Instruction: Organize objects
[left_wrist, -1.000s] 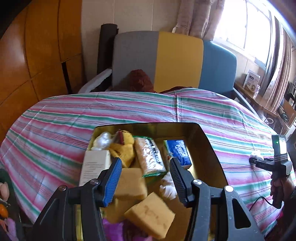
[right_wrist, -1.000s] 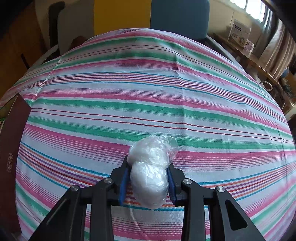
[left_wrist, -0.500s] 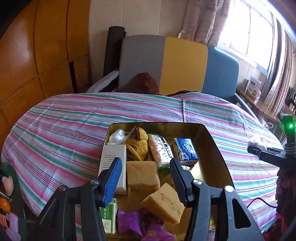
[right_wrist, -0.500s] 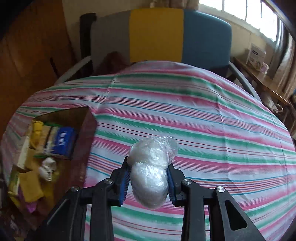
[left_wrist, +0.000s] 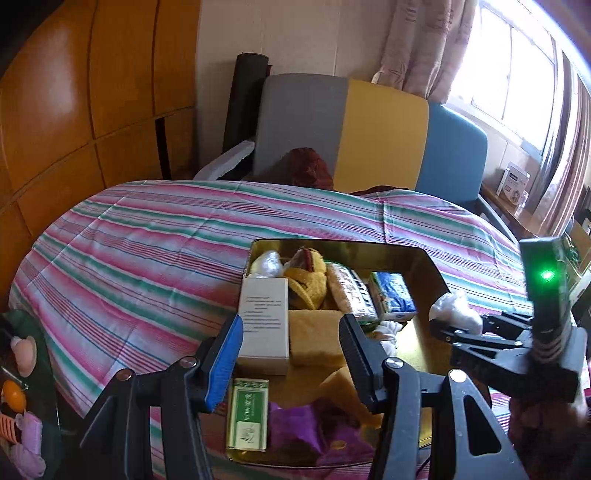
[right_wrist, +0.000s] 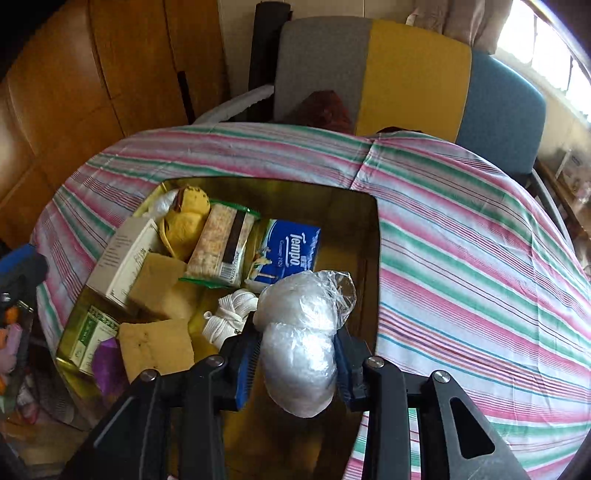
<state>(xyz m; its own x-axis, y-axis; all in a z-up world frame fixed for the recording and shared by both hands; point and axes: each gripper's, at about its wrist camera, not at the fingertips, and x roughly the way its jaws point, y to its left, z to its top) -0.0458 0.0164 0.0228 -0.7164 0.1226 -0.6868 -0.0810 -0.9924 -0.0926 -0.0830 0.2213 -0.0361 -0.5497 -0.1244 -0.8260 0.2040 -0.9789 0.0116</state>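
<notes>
An open gold tin (left_wrist: 424, 258) (right_wrist: 369, 206) lies on the striped tablecloth (left_wrist: 147, 240). In it are a white box (left_wrist: 264, 317), a yellow plush (left_wrist: 306, 280), a cracker pack (right_wrist: 221, 243), a blue tissue pack (right_wrist: 291, 247), two yellow sponges (right_wrist: 157, 350), a green box (left_wrist: 248, 413), a purple wrapper (left_wrist: 295, 428) and a white cord bundle (right_wrist: 231, 314). My right gripper (right_wrist: 295, 332) (left_wrist: 454, 325) is shut on a clear plastic bag bundle (right_wrist: 299, 350) (left_wrist: 456, 308) above the tin's right side. My left gripper (left_wrist: 291, 325) stands open and empty over the tin's near part.
A chair with a grey, yellow and blue back (left_wrist: 369, 129) stands behind the table. Wooden panels (left_wrist: 74, 110) fill the left wall. Small toys (left_wrist: 22, 406) sit low at the left edge. A window shelf with a box (left_wrist: 513, 184) is at the right.
My right gripper carried the plastic bag leftward from over the bare cloth to above the tin. The left gripper drew back a little, so more of the tin shows.
</notes>
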